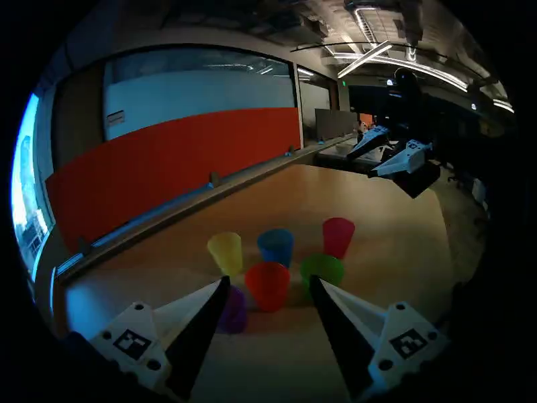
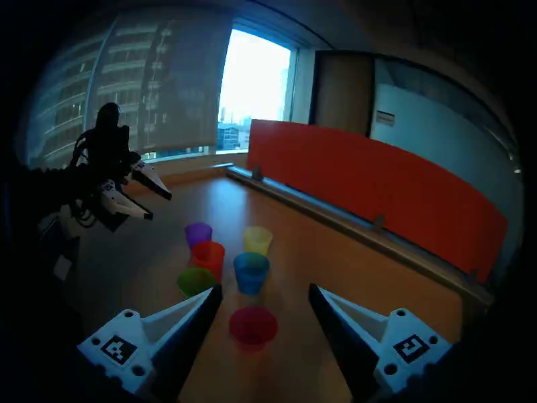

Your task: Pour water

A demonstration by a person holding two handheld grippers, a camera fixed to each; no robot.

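On the wooden counter [image 1: 389,221] we've got six plastic cups in a loose cluster, one of each colour. From the left gripper view the far row runs yellow cup [image 1: 226,252], blue cup [image 1: 276,245], pink cup [image 1: 337,235]. Nearer sit the red cup [image 1: 268,284], the green cup [image 1: 321,270] and the purple cup [image 1: 236,312], that last one partly tucked behind a finger. All six stand upright, mouths up, long axis vertical. Whether any of them has water in it, I cannot tell.

Two grippers in play. The left gripper [image 1: 269,279] hovers just short of the cluster, fingers spread wide and holding nothing, with the red cup framed in the gap. The right gripper [image 2: 265,288] looks in from the opposite side, fingers just as wide and also empty, and the pink cup is the nearest one to it. Each gripper shows up far off in the other's view, raised above the counter.

Now the room. A long orange panel [image 1: 174,161] runs along the counter's edge with a glass wall above it. A bright window [image 2: 255,87] looks out on tall buildings, and strip lights [image 1: 366,59] cross the ceiling.
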